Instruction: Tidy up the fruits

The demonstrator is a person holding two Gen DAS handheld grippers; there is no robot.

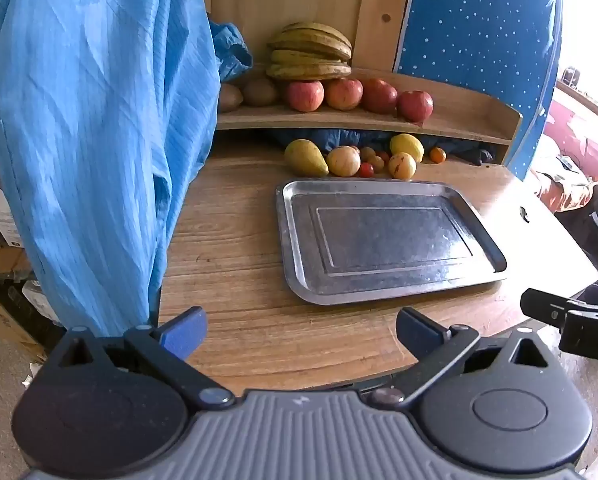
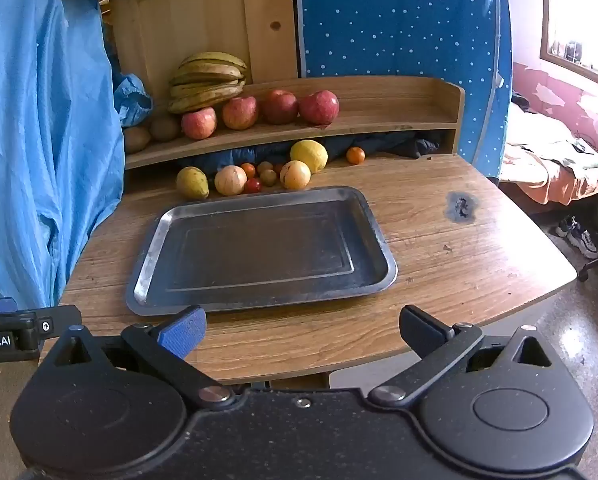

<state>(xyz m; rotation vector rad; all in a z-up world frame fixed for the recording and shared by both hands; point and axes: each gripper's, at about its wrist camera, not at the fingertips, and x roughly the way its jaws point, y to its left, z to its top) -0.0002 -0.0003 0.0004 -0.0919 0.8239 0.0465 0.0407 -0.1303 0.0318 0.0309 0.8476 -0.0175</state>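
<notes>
An empty metal tray [image 1: 299,240] [image 2: 151,252] lies on the wooden table. Behind it sits a cluster of loose fruit: a yellow-green pear [image 1: 305,158] [image 2: 192,183], a lemon [image 1: 407,147] [image 2: 309,155], two pale round fruits [image 1: 343,161] [image 2: 230,180], several small tomatoes and a small orange [image 1: 437,155] [image 2: 355,155]. On the shelf above are bananas [image 1: 311,52] [image 2: 209,80], several red apples [image 1: 305,96] [image 2: 239,112] and kiwis [image 1: 259,92] [image 2: 164,128]. My left gripper [image 1: 301,334] and right gripper [image 2: 302,332] are open and empty, over the table's near edge.
A blue garment [image 1: 99,140] [image 2: 39,140] hangs at the table's left side. A wooden shelf [image 1: 459,120] [image 2: 379,120] runs along the back. A blue dotted panel [image 2: 399,20] stands behind it. A dark burn mark [image 2: 462,207] is on the table right of the tray.
</notes>
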